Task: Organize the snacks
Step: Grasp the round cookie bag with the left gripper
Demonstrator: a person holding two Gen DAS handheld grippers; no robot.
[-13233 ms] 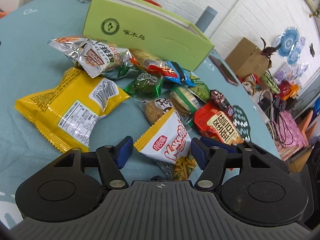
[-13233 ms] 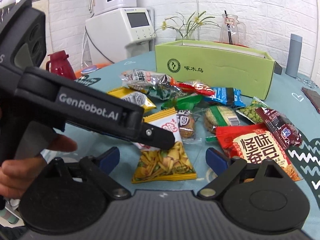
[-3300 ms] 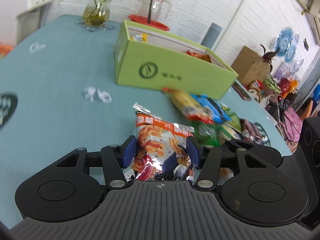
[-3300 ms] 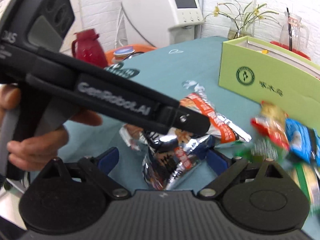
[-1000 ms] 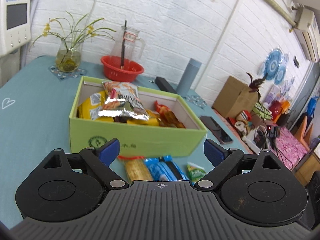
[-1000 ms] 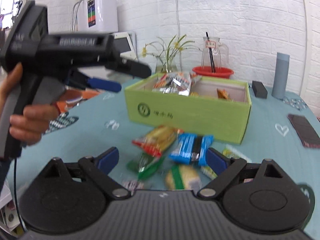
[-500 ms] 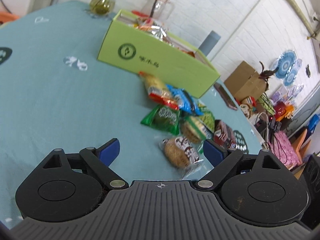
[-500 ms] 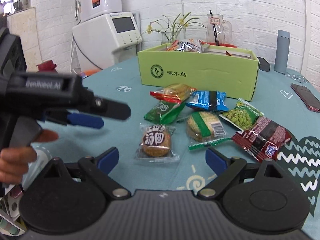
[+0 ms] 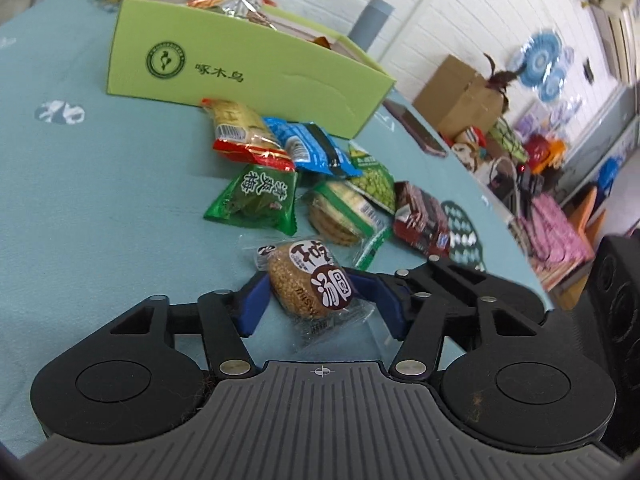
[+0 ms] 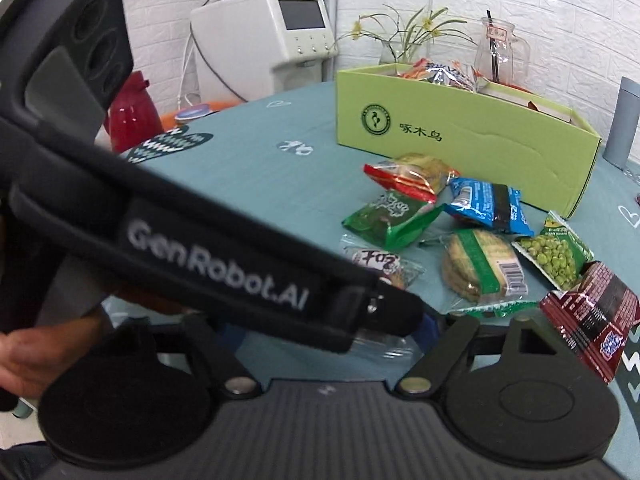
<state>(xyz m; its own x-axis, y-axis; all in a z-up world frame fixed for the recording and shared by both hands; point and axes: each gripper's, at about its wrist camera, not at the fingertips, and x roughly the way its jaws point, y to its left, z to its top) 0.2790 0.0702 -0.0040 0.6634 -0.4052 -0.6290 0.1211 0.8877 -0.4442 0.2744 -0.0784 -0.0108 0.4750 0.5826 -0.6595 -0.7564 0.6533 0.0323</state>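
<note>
A clear-wrapped sesame cake snack [image 9: 310,282] lies on the teal tablecloth between my left gripper's [image 9: 316,304] blue fingers, which stand close on both sides of it without a firm squeeze. Other snack packets lie beyond: green [image 9: 256,200], red-yellow [image 9: 240,132], blue [image 9: 312,152], peas [image 9: 372,180], cookies [image 9: 340,212], dark red [image 9: 424,220]. The green box [image 9: 248,68] at the back holds several bags. In the right wrist view the left gripper's body [image 10: 216,264] crosses in front and hides most of my right gripper [image 10: 332,332]; only one blue fingertip [image 10: 428,330] shows.
A grey bottle [image 9: 370,20], a phone [image 9: 416,128] and a flower vase [image 10: 396,52] stand around the box. A water dispenser [image 10: 264,36] and a red kettle [image 10: 130,116] are beyond the table's left edge.
My left gripper has dropped down and forward over the sesame cake snack, and its fingers have narrowed around it. The right gripper has moved in close behind the left one.
</note>
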